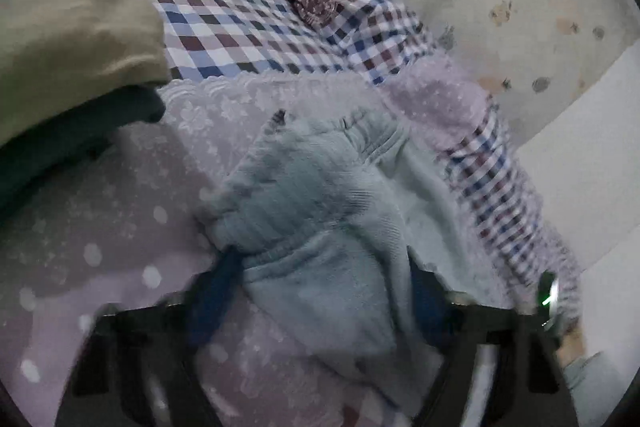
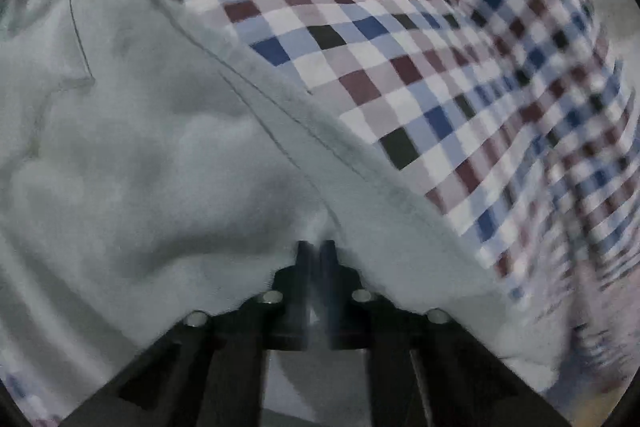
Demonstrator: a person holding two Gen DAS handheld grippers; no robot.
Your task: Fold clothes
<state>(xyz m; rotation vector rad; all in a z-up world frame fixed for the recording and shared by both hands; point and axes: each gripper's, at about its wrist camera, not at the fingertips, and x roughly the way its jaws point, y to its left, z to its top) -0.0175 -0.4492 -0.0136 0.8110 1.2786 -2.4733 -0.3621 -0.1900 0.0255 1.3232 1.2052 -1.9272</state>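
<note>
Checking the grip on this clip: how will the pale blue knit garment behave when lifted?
Probably floppy: the garment already bunches and drapes between the left tongs. Likely light, with a ribbed hem that may stretch. The right tongs, shut on one fold, would likely leave the rest sagging.

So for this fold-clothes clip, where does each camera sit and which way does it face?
Left wrist: on the left gripper, facing along its spread fingers, down at the pale blue garment on a checked sheet; a wrist with a watch shows at the lower right.
Right wrist: on the right gripper, close against the garment, fingers pinched on its fabric.
Shared: garment and checked sheet.
</note>
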